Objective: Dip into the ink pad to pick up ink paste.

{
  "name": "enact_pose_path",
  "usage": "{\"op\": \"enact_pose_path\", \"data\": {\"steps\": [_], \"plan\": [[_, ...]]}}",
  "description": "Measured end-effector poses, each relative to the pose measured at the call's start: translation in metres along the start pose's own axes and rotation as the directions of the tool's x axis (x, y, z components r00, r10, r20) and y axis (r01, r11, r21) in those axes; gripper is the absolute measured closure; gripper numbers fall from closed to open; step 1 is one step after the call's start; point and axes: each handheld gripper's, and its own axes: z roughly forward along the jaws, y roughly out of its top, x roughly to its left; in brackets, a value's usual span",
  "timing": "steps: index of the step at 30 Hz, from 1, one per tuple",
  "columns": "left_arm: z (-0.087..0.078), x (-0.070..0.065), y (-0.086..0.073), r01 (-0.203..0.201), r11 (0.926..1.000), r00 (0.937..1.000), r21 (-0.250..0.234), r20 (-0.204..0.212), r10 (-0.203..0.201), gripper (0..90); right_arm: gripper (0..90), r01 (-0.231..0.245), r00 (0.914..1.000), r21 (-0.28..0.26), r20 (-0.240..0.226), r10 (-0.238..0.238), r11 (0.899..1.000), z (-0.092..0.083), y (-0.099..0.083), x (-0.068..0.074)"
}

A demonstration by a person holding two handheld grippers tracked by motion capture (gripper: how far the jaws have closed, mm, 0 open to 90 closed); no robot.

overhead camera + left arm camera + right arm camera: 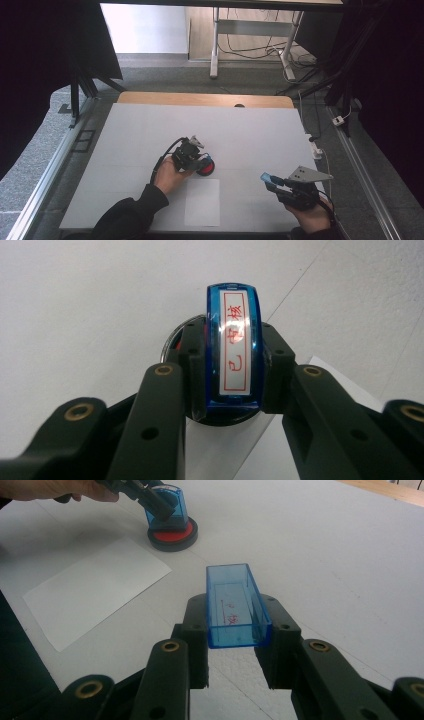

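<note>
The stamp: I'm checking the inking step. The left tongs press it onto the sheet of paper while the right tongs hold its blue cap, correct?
Not quite. The left tongs press the stamp onto the red ink pad, not the paper, which lies beside the pad, as the right gripper view shows. The right tongs do hold the blue cap.

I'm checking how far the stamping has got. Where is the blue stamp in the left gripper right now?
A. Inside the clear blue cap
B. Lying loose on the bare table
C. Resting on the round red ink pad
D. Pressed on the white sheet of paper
C: the right gripper view shows the left gripper holding the blue stamp down on the red ink pad, beside the white sheet.
</note>
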Motion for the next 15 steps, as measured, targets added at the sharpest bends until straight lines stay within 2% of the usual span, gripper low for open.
{"op": "enact_pose_path", "data": {"steps": [9, 15], "plan": [[-0.0002, -0.0026, 0.0009, -0.024, 0.9997, 0.9996, -0.005, -0.016, 0.024, 69.7, 69.1, -0.001, 1.0, -0.004, -0.003, 0.001, 1.0, -0.0005, -0.0002, -0.0005], [-0.0006, -0.0019, 0.0014, -0.017, 0.9998, 0.9998, -0.007, -0.013, 0.017, 69.6, 69.1, 0.0, 1.0, -0.006, -0.005, 0.0, 1.0, -0.0007, -0.0002, -0.0003]]}}
